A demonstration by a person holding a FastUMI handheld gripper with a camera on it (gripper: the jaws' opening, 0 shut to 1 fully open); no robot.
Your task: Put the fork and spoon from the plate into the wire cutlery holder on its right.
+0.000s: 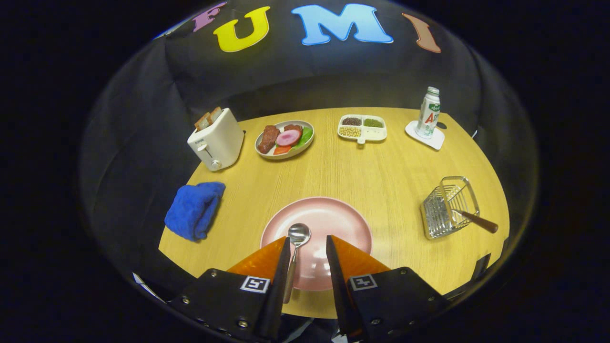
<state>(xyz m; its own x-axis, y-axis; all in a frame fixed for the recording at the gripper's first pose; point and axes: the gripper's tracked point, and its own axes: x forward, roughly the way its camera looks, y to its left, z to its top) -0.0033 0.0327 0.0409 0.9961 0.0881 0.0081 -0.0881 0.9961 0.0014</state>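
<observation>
The gripper is hovering with fingers spread apart, gripping nothing. The metal spoon with a wooden handle is lying between them on the round pink plate near the table's front edge, its long axis running along the fingers, bowl ahead. The wire cutlery holder is sitting by the right edge, already holding a wooden-handled utensil.

My tabletop: matt wood grain. Plate: glossy, smooth pink. Spoon: polished metal bowl, wooden handle. Cutlery holder: shiny metal wire. Cloth: fuzzy blue fabric.
</observation>
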